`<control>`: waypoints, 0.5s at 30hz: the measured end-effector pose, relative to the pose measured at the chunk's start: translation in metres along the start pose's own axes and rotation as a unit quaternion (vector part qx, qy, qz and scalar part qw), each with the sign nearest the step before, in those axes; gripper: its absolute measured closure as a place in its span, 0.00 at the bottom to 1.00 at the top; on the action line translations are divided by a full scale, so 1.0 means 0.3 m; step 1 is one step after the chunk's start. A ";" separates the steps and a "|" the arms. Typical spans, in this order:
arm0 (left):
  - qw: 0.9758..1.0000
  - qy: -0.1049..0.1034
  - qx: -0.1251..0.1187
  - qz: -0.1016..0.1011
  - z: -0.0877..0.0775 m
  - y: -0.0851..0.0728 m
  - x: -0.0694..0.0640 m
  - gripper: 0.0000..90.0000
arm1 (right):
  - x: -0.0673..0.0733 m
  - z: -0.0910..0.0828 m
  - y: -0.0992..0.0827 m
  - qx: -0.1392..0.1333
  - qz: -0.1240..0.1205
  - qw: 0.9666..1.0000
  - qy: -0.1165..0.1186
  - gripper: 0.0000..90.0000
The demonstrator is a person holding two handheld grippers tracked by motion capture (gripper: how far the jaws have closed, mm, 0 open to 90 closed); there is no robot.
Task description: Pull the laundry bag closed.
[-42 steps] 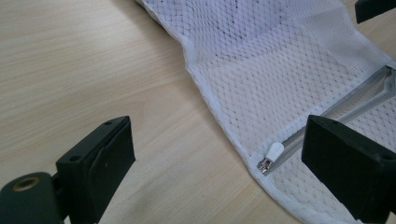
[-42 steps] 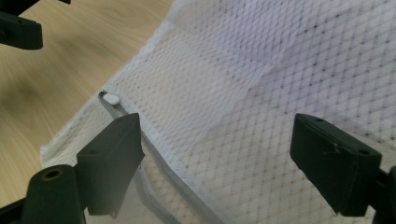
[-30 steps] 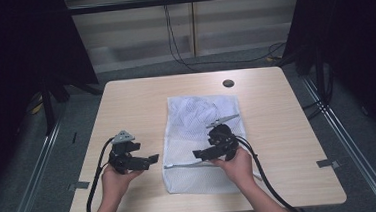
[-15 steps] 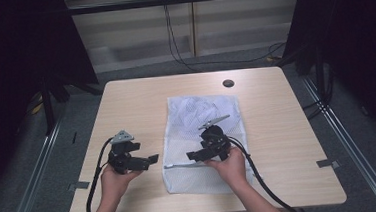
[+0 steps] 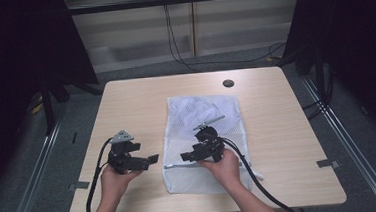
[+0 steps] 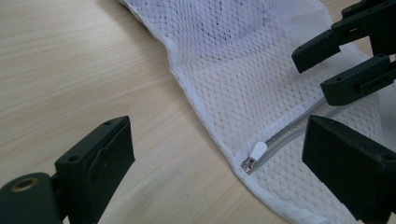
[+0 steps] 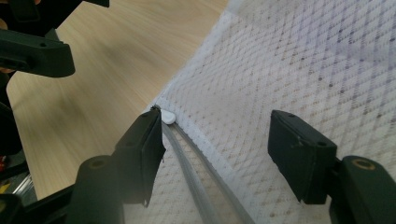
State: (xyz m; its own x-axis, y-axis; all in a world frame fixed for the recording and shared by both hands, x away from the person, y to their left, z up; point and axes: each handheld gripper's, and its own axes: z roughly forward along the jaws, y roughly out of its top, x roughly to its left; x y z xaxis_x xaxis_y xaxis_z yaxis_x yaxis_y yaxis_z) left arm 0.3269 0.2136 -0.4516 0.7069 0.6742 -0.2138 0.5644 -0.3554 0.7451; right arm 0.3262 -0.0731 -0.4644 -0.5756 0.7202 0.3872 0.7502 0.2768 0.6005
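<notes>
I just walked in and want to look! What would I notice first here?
A white mesh bag lies flat in the middle of the wooden table, its zipper pull at the bag's left edge. The right claw is open over the zipper with its jaws just closing, and the left claw waits open beside the bag.

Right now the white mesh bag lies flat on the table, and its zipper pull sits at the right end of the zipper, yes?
Not quite. The zipper pull sits at the left end, at the white mesh bag's left edge, as the high view shows. The bag does lie flat on the table.
</notes>
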 end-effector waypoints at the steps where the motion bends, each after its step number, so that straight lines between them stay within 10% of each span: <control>1: 1.000 0.000 0.000 -0.001 0.000 0.000 0.000 0.10 | 0.001 0.003 0.001 0.004 0.004 1.000 0.001 0.42; 15: 1.000 -0.002 0.005 0.003 0.000 -0.002 0.000 0.11 | 0.019 0.063 0.005 0.024 0.039 0.998 0.044 0.59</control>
State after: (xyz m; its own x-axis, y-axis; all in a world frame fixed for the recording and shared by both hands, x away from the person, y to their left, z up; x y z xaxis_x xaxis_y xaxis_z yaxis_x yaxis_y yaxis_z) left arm 0.3266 0.2137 -0.4520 0.7117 0.6695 -0.2127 0.5648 -0.3652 0.7400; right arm 0.3302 -0.0567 -0.4746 -0.5403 0.6822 0.4926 0.8069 0.2542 0.5331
